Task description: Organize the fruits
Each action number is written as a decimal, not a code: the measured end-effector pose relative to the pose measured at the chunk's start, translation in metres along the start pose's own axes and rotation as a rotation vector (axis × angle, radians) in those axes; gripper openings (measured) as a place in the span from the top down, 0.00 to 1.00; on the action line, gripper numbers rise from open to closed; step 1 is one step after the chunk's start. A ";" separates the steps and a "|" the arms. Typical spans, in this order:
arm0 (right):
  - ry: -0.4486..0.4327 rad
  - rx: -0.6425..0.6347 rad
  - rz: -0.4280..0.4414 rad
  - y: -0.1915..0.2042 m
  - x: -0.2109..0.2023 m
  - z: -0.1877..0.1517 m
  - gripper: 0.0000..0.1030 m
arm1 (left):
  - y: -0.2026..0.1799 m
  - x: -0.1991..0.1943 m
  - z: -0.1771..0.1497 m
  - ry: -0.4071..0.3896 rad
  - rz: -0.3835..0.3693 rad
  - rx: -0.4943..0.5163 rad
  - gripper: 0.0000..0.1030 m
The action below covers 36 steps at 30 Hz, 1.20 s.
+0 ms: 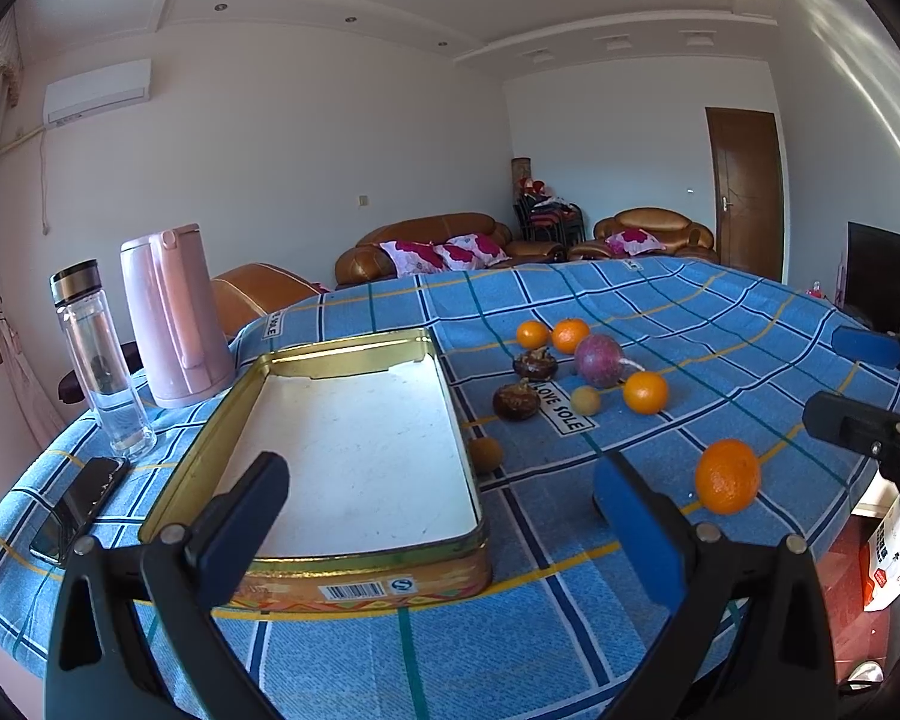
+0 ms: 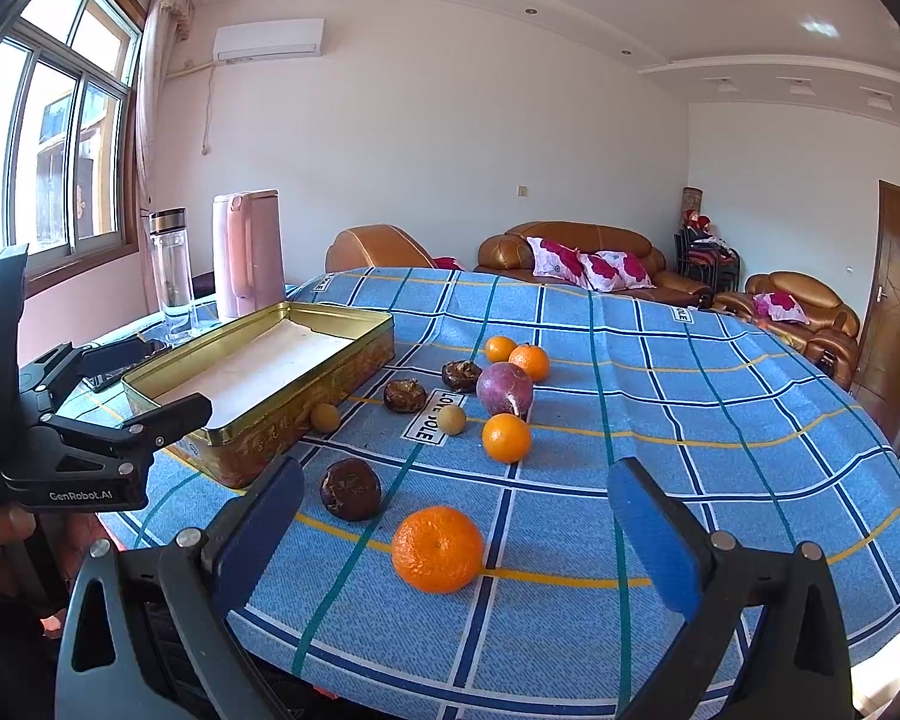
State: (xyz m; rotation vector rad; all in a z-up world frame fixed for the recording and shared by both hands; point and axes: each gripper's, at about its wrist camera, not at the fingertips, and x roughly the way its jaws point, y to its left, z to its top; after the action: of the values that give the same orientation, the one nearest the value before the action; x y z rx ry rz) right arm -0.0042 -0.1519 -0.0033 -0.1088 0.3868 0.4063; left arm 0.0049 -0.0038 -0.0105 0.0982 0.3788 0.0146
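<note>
On the desk (image 2: 720, 396), my left gripper (image 1: 441, 507) and right gripper (image 2: 456, 516) hang with jaws released, nearest orange (image 2: 437, 549) ungrasped.

A table covered by a blue plaid tablecloth (image 2: 720, 396) printed with "LOVE SOLE" labels. On it, at the left, lies an open gold tin (image 1: 474, 570) with a white floor. Behind the tin stand a pink kettle (image 1: 174, 318) and a clear bottle (image 1: 99, 360); a black phone (image 1: 78, 507) lies nearby. Right of the tin are scattered four oranges, the nearest (image 2: 438, 549) largest, three dark brown fruits, possibly mangosteens, a purple fruit (image 2: 504, 389), and two small tan fruits.
</note>
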 end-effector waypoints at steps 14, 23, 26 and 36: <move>0.011 0.002 0.007 0.001 0.003 -0.004 0.01 | 0.001 0.003 -0.002 0.010 0.000 -0.005 0.00; 0.018 0.007 0.009 0.002 0.005 -0.007 0.01 | -0.001 0.003 -0.004 0.017 -0.001 -0.005 0.00; 0.021 0.009 0.010 0.001 0.006 -0.009 0.01 | -0.001 0.004 -0.004 0.020 -0.002 -0.005 0.00; 0.034 0.011 0.008 0.001 0.011 -0.014 0.01 | -0.004 0.008 -0.008 0.032 -0.004 -0.004 0.00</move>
State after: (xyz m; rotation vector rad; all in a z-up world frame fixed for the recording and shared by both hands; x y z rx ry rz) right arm 0.0002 -0.1495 -0.0207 -0.1036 0.4233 0.4102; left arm 0.0093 -0.0066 -0.0213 0.0939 0.4104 0.0133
